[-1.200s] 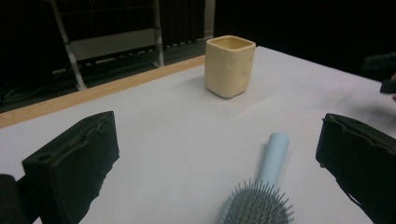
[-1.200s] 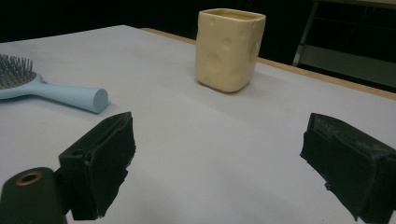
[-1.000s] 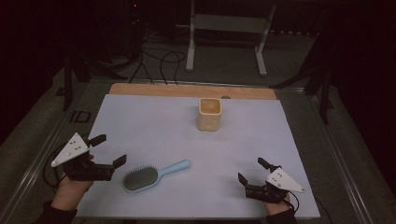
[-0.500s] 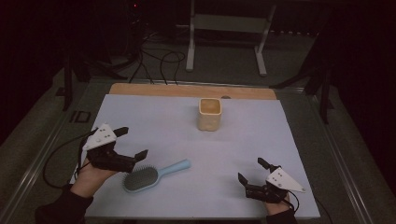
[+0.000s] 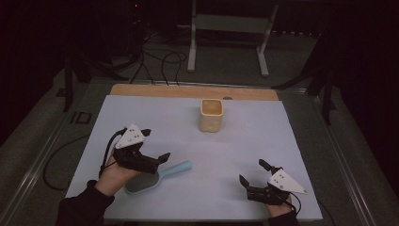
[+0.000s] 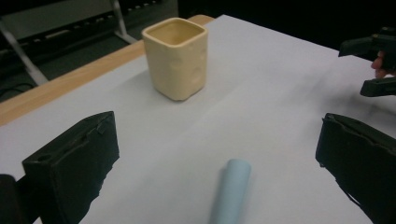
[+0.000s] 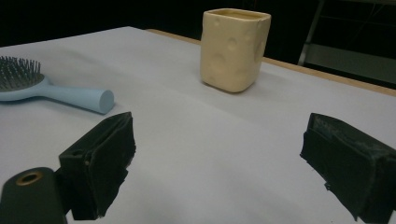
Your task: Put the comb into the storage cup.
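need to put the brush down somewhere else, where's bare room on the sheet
Bare patches: the stretch between the cup and the right gripper, the right side beyond the cup, and the far-left corner. The near-left is crowded: the left gripper hangs open over the hairbrush.

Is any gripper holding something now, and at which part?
Nothing is held. The left gripper is open above the hairbrush handle; the right gripper is open too.

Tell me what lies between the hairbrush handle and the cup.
Nothing: in the left gripper view, bare white sheet runs from the handle to the cup. The high view agrees.
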Available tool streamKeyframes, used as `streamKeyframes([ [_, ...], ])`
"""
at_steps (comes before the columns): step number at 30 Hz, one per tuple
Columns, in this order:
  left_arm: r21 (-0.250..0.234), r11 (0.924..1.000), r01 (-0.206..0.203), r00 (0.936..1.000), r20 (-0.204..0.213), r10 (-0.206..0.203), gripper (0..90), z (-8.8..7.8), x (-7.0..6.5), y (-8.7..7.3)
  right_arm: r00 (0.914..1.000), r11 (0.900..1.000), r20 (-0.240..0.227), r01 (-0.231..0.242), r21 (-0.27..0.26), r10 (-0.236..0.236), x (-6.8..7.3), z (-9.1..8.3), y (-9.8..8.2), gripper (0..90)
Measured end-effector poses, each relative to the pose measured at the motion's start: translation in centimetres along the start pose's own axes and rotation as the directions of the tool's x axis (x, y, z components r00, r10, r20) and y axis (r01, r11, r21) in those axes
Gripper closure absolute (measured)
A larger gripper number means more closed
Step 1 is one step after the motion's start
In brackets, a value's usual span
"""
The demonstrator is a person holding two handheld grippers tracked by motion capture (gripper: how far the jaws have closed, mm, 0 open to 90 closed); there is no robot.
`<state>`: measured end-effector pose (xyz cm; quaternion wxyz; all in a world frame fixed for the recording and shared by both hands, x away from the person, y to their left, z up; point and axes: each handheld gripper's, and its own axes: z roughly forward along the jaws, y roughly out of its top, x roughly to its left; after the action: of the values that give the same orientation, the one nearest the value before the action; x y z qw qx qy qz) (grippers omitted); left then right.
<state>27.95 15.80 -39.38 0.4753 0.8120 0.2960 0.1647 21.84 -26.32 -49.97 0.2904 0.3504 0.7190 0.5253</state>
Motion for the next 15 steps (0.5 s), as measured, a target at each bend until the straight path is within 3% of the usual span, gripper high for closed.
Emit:
streamKeyframes([
  [11, 0.051, 0.9986, 0.011, 0.9995, 0.03, -0.012, 0.0, 3.5, -1.0, -0.6, 1.0, 1.0, -0.007, -0.004, -0.002, 0.004, 0.1, 0.0, 0.0, 9.2],
  [15, 0.085, 0.9963, -0.014, 0.9986, 0.051, 0.01, 3.9, 4.9, -1.6, -1.2, 1.0, 1.0, -0.006, -0.006, 0.0, 0.006, 0.1, 0.0, 0.0, 9.2],
])
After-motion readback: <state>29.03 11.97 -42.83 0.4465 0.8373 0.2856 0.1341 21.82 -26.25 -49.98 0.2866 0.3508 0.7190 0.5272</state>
